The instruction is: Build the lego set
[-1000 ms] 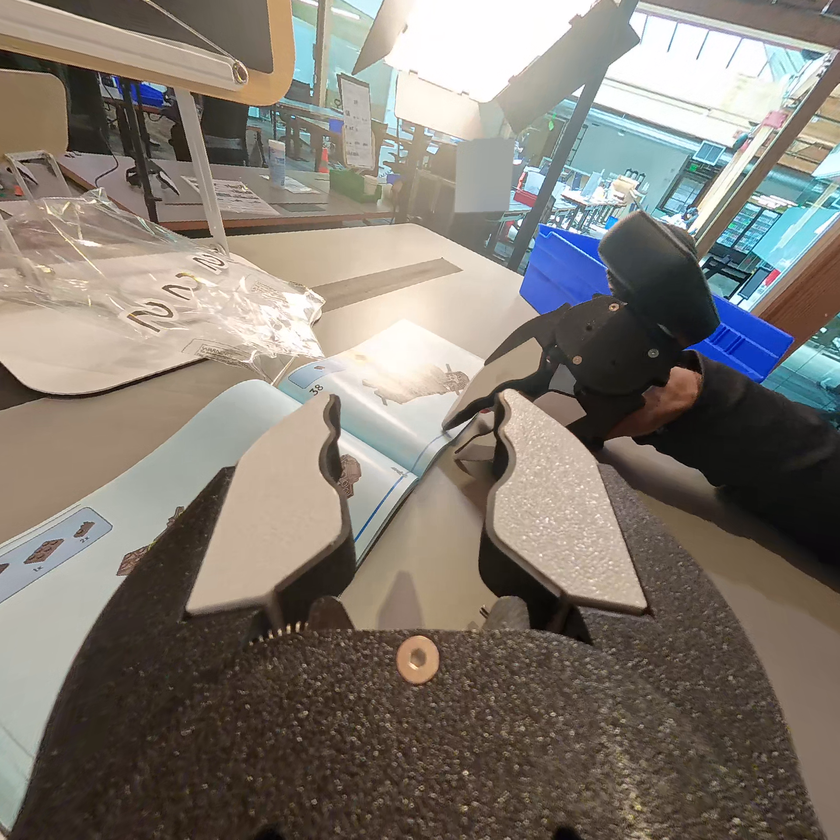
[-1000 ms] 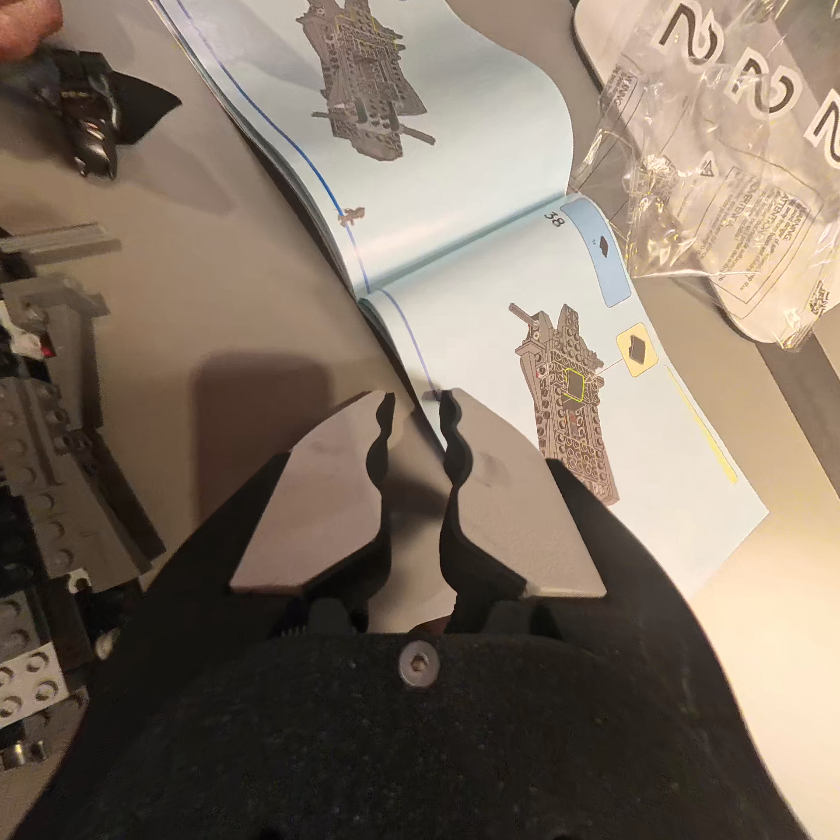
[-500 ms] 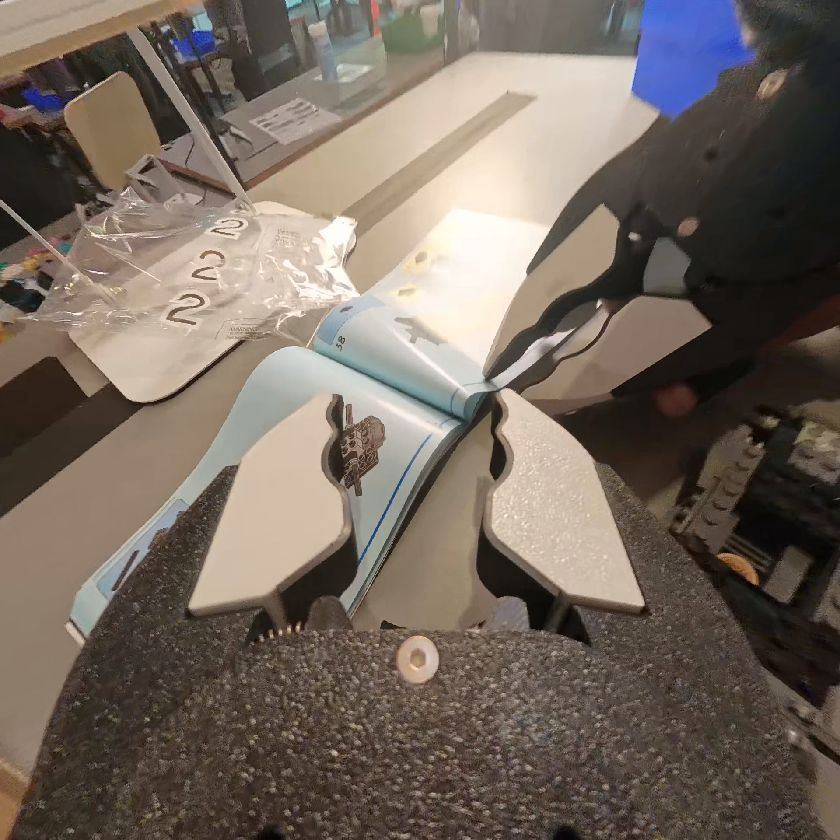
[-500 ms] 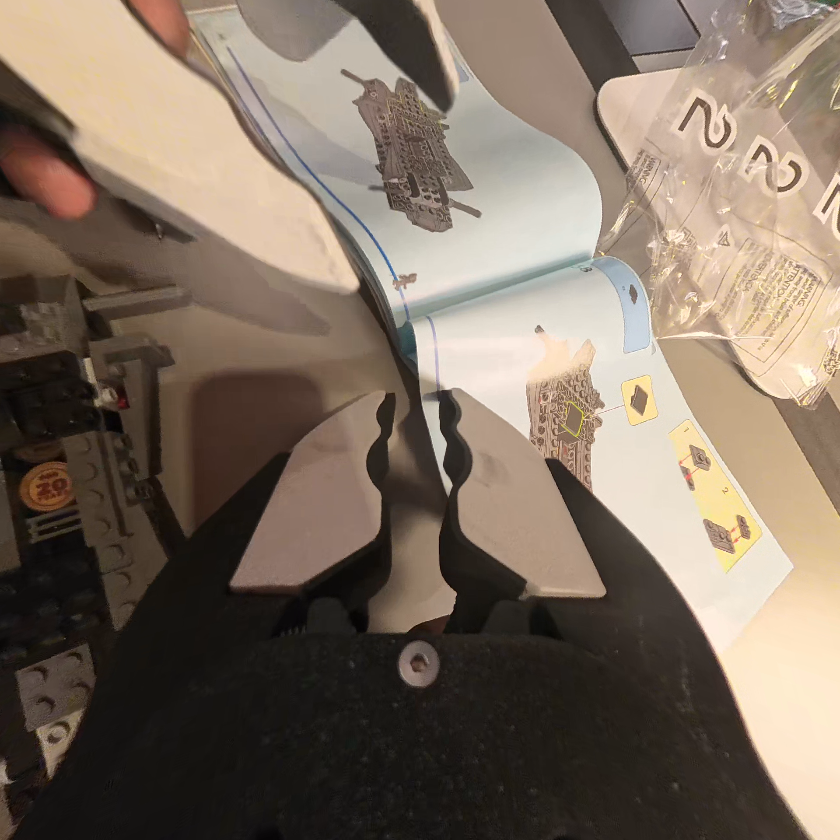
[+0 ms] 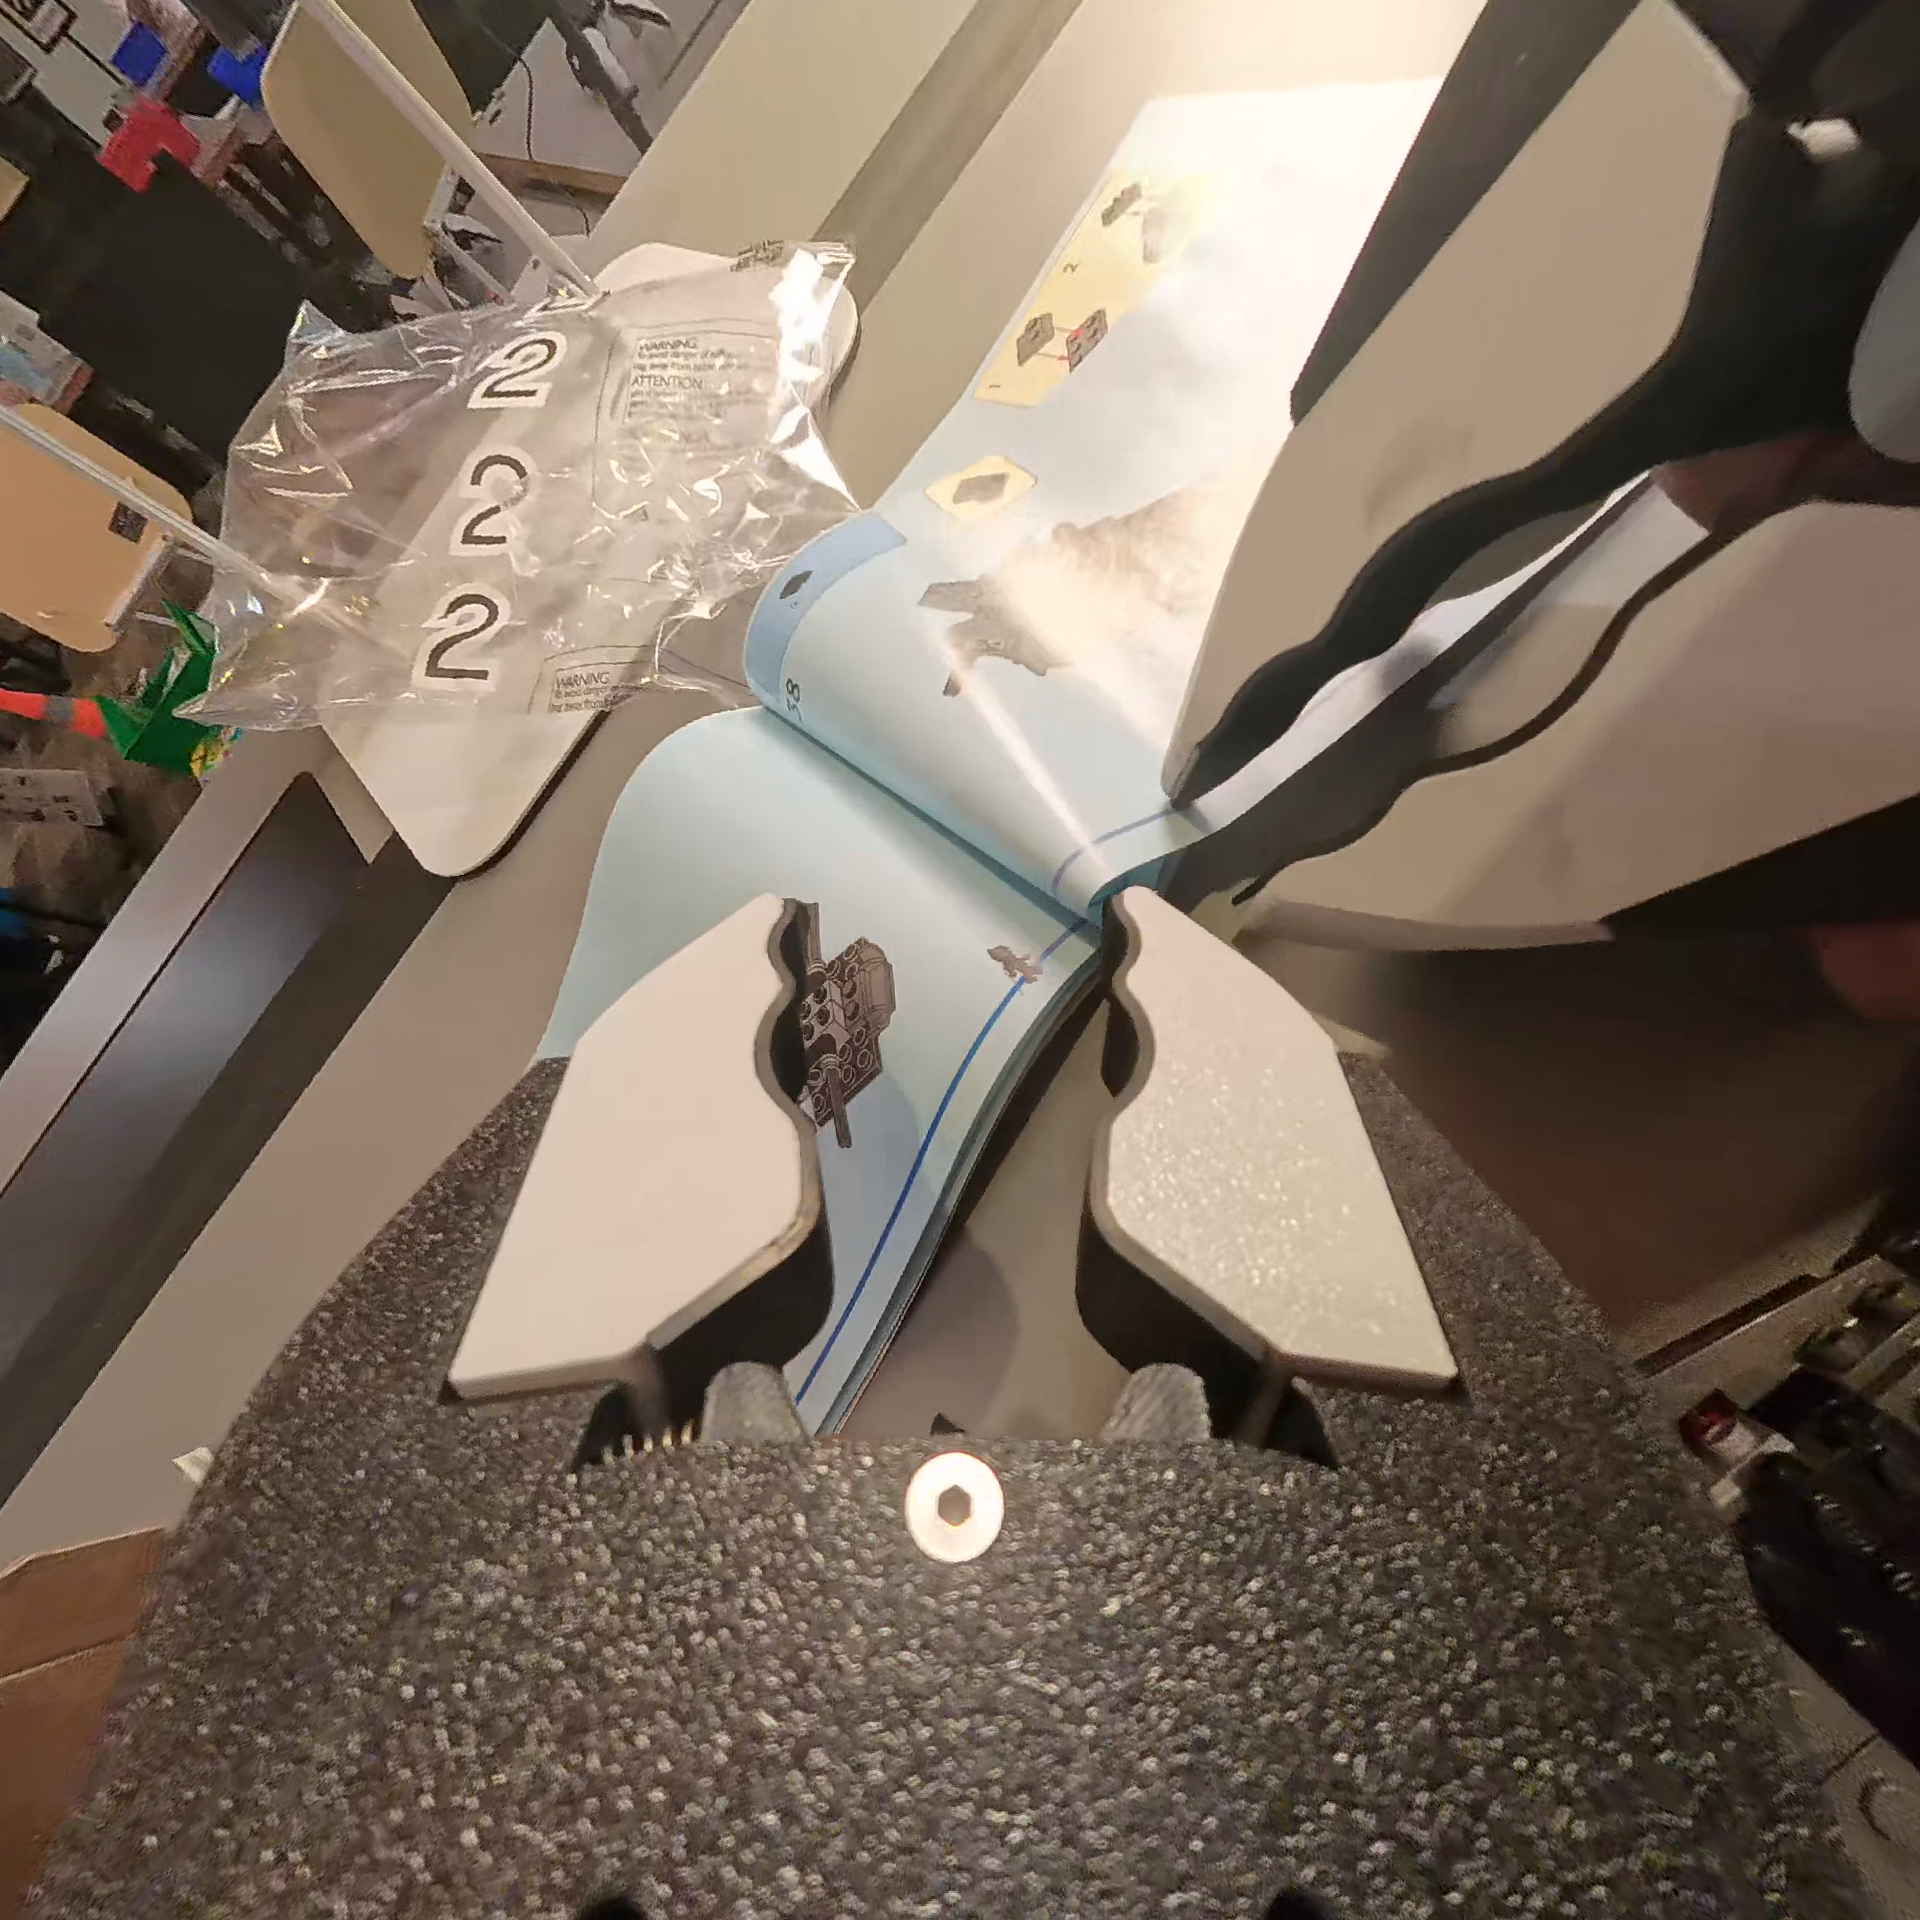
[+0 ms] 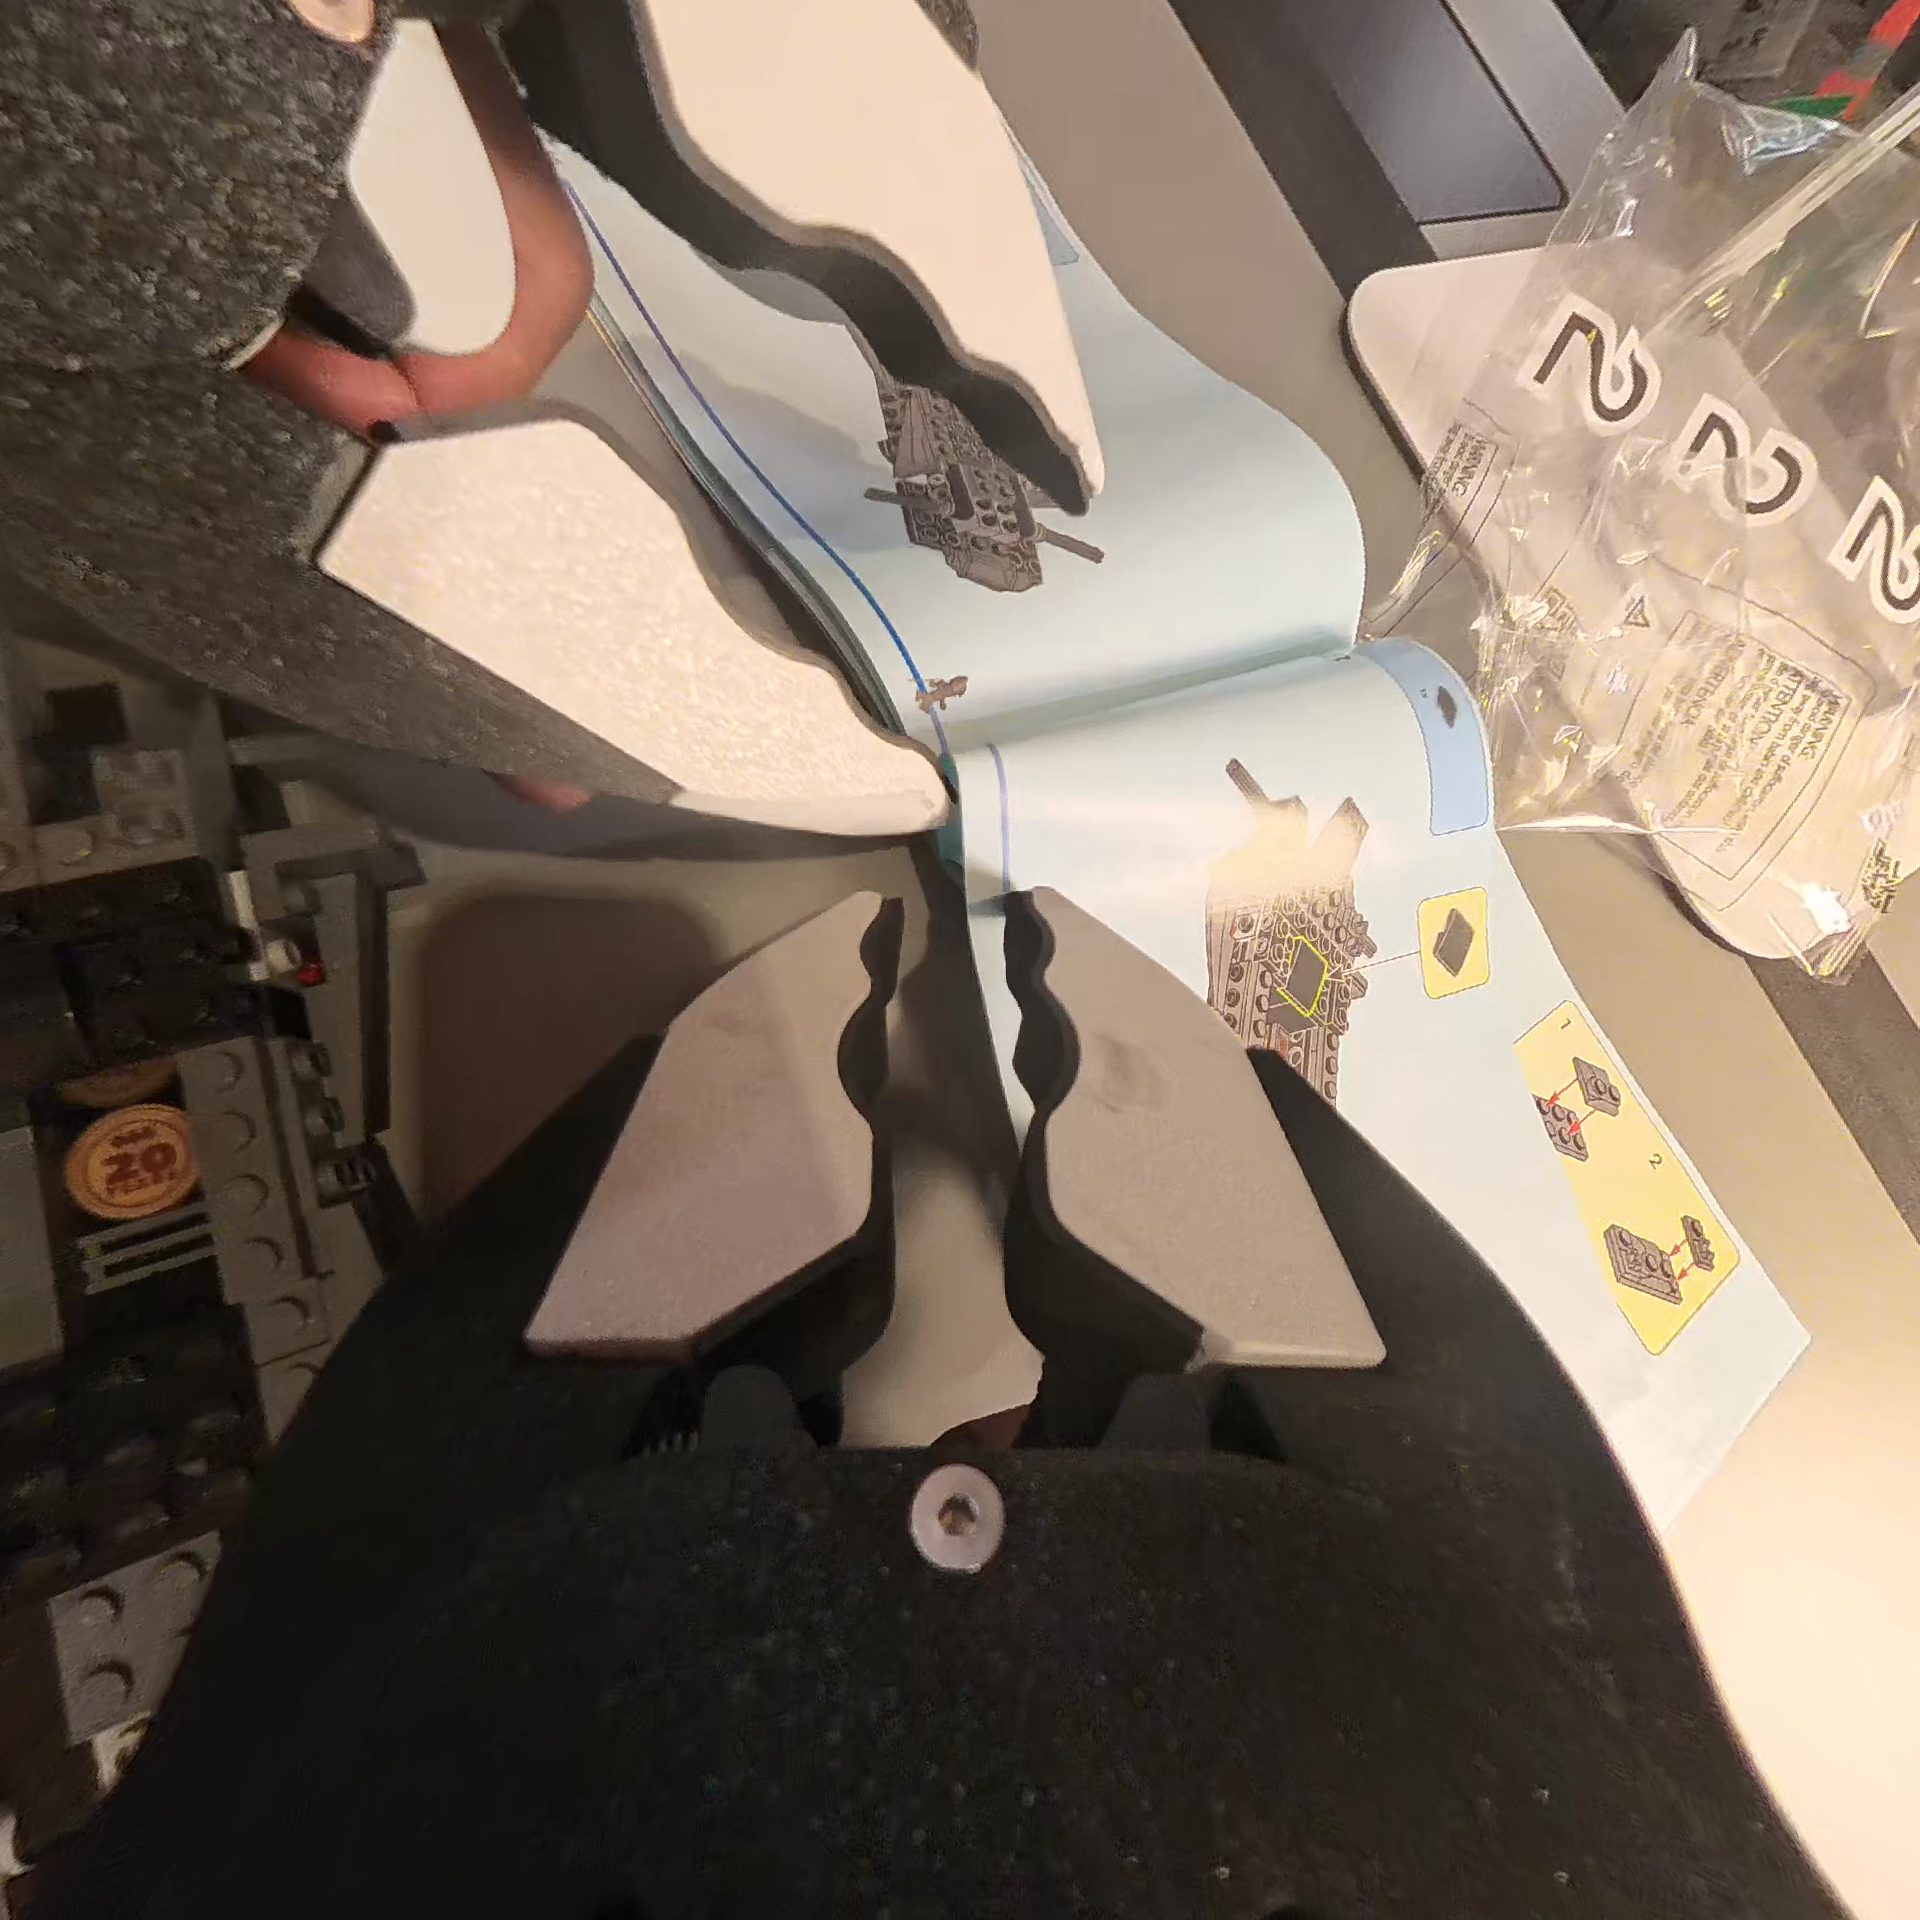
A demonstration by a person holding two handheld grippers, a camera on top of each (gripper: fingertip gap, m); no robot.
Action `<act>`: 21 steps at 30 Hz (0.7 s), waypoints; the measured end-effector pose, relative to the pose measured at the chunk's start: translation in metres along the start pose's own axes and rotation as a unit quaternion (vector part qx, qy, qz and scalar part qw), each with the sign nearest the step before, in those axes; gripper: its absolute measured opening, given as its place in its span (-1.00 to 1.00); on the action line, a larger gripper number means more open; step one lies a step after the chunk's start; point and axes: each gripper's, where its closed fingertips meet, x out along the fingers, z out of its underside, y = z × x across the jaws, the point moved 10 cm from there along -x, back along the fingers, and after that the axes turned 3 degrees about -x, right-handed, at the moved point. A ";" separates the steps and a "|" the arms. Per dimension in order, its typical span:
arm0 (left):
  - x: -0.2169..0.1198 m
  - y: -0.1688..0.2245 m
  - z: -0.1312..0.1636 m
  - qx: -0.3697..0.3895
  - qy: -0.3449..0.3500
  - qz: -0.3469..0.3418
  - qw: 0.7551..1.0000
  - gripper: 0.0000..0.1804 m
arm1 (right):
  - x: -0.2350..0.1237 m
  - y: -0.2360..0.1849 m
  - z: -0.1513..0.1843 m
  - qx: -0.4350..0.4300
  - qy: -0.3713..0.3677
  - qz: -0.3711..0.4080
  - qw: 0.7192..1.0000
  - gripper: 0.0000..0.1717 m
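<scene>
A light-blue instruction booklet (image 5: 883,831) lies open on the table and also shows in the right wrist view (image 6: 1195,748). My left gripper (image 5: 951,914) is open and straddles the near edge of the left-hand pages, its right fingertip (image 5: 1132,914) at the spine end. It also shows in the right wrist view (image 6: 1013,655). My right gripper (image 6: 954,904) stands narrowly open with the edge of the right-hand page between its fingers, which do not press on it. It shows in the left wrist view (image 5: 1210,831) just beyond my left gripper.
A clear plastic bag (image 5: 499,499) with printed numerals lies on a white board (image 5: 457,800) beyond the booklet, and shows in the right wrist view (image 6: 1714,468). A grey brick model (image 6: 156,1039) stands left of my right gripper. A person's fingers (image 6: 447,364) hold the left gripper.
My left gripper has tilted down and moved in over the booklet's left pages, close to the right gripper, and its jaws have narrowed a little. My right gripper has stayed at the page edge.
</scene>
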 end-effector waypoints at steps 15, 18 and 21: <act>-0.011 -0.024 0.006 -0.166 0.036 -0.002 0.986 -0.39 | -0.042 0.014 -0.004 -0.021 0.125 0.099 0.987 -0.56; -0.016 -0.031 0.009 -0.212 0.051 -0.002 0.976 -0.39 | -0.053 0.021 0.004 -0.005 0.152 0.114 0.982 -0.53; -0.021 -0.037 0.012 -0.260 0.070 -0.002 0.963 -0.39 | -0.060 0.026 0.016 0.006 0.158 0.138 0.978 -0.51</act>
